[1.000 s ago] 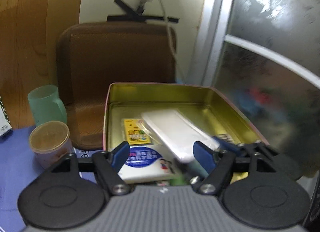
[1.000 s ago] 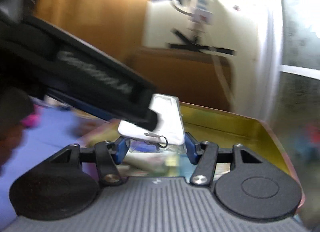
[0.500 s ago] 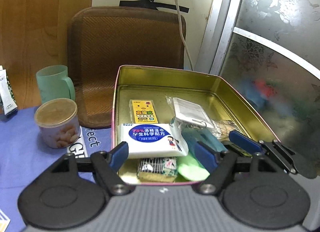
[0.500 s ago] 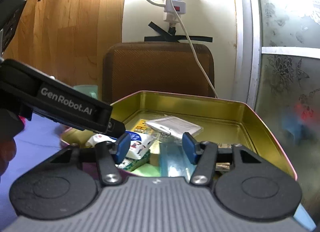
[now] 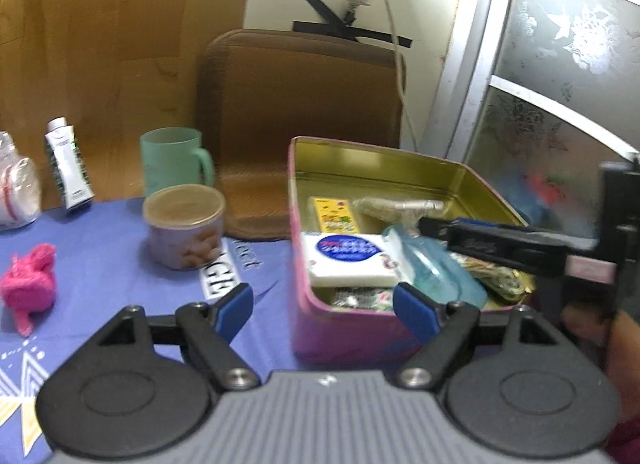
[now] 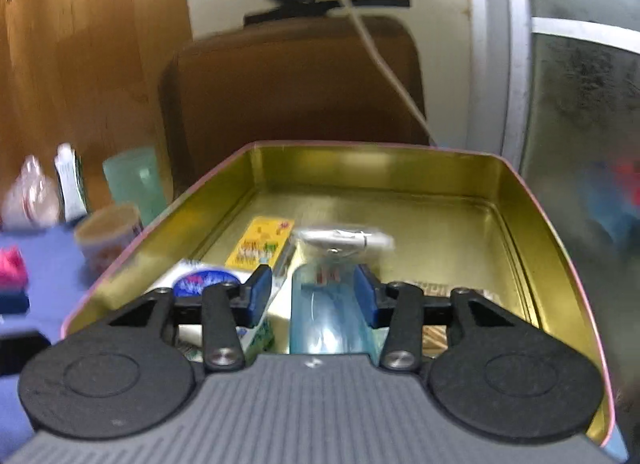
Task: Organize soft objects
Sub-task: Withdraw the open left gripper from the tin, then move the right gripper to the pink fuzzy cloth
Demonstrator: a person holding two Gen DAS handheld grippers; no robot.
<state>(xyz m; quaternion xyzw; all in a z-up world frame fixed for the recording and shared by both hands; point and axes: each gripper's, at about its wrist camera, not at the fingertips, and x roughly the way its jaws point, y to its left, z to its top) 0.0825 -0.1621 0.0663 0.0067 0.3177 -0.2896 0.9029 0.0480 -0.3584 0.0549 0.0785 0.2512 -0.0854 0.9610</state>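
A pink tin with a gold inside (image 5: 340, 338) (image 6: 472, 170) stands on the blue cloth. It holds a white wipes pack (image 5: 346, 260) (image 6: 200, 282), a yellow packet (image 5: 332, 216) (image 6: 260, 242), a clear bag with a white item (image 5: 400, 208) (image 6: 344, 240) and a blue plastic pack (image 5: 436, 268) (image 6: 324, 312). A pink soft toy (image 5: 28, 288) lies on the cloth at far left. My left gripper (image 5: 323, 306) is open and empty, in front of the tin's near left corner. My right gripper (image 6: 313, 294) is open and empty over the tin; it shows in the left wrist view (image 5: 496, 242).
A snack tub (image 5: 184, 226) and a green mug (image 5: 172, 160) stand left of the tin. A small carton (image 5: 68, 168) and a clear bag (image 5: 16, 188) stand at far left. A brown cushion (image 5: 300, 116) leans on the wall behind. A frosted glass door (image 5: 560, 76) is on the right.
The clear bag with the white item went from my right gripper into the tin. My left gripper pulled back and left, out of the tin. My right gripper stays over the tin.
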